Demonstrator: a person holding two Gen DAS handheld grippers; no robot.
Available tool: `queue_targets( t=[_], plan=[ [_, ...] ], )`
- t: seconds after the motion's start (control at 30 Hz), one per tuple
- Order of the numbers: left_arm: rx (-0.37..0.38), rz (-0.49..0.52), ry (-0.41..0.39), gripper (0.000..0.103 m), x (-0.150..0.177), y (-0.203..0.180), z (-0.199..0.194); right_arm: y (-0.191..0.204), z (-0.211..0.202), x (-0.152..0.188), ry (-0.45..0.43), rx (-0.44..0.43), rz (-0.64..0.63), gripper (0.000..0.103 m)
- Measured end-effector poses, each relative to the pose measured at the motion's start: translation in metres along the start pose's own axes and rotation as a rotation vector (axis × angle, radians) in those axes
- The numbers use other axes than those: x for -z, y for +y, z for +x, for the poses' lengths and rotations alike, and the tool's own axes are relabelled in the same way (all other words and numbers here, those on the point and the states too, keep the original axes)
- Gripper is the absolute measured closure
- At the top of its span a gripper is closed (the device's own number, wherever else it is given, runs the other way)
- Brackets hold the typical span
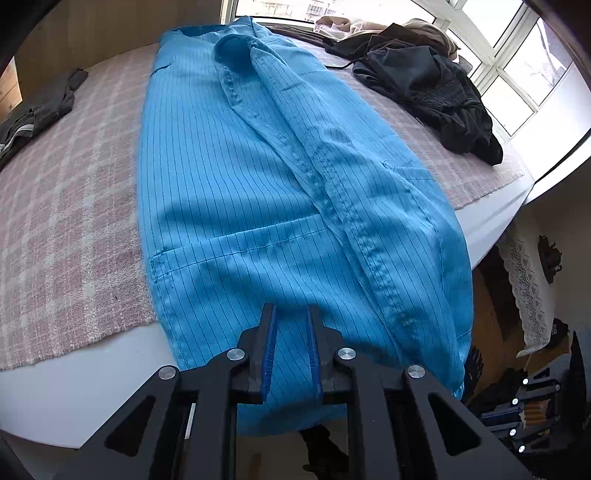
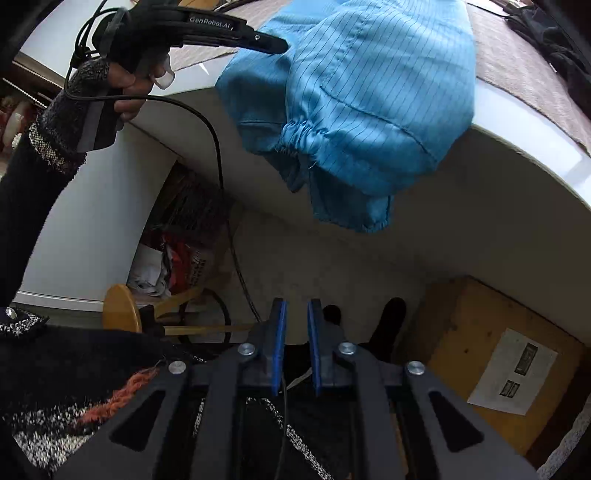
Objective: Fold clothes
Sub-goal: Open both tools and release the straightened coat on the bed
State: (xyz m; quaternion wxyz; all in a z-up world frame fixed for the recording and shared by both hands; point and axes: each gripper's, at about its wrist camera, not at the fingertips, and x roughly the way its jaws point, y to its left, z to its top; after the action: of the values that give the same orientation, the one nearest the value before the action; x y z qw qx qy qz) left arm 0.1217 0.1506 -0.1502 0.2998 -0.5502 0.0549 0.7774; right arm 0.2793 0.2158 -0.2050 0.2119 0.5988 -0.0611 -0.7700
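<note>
- Blue striped coat (image 1: 258,177): lies lengthwise on the bed (image 1: 74,229), sides folded inward, hem overhanging the edge.
- Your left gripper (image 1: 291,347): apparently pinching the hem.
- Your right gripper (image 2: 295,347): slightly spread, empty, well below.
- Remaining, likely: crosswise folds; dark clothes pile (image 1: 436,92) untouched.

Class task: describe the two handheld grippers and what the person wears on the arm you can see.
Both grippers, left and right, have black angular frames with silver round bolts and blue ribbed finger pads. White "GenRobot.AI" lettering marks the left one, and a black cable trails from it. The sleeve is dark speckled knit.
</note>
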Motion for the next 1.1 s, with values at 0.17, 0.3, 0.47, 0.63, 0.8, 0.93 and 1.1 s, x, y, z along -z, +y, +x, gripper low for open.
queue_targets(
  t=[0.17, 0.3, 0.47, 0.63, 0.8, 0.93, 1.1],
  plan=[
    [0.032, -0.027, -0.067, 0.088, 0.006, 0.008, -0.033, -0.014, -0.039, -0.028, -0.213, 0.09, 0.006, 0.091],
    [0.025, -0.029, -0.095, 0.088, 0.017, 0.01, -0.054, -0.026, -0.007, -0.078, -0.257, 0.042, 0.071, 0.091],
    [0.051, -0.045, -0.131, 0.088, 0.016, 0.009, -0.058, -0.025, 0.037, -0.076, 0.01, -0.118, 0.032, 0.091],
    [0.135, -0.056, -0.159, 0.088, -0.002, -0.005, -0.048, -0.056, -0.046, -0.071, -0.129, -0.211, 0.138, 0.091],
    [0.247, 0.048, -0.143, 0.087, -0.03, -0.055, -0.023, -0.1, -0.098, -0.131, -0.24, -0.075, 0.129, 0.088],
    [0.181, 0.105, -0.056, 0.087, -0.041, -0.072, 0.014, -0.135, -0.086, -0.214, -0.239, 0.001, 0.072, 0.087],
    [0.152, -0.053, 0.025, 0.097, -0.038, -0.032, 0.039, -0.163, -0.011, -0.328, -0.141, 0.01, -0.002, 0.087]
  ],
)
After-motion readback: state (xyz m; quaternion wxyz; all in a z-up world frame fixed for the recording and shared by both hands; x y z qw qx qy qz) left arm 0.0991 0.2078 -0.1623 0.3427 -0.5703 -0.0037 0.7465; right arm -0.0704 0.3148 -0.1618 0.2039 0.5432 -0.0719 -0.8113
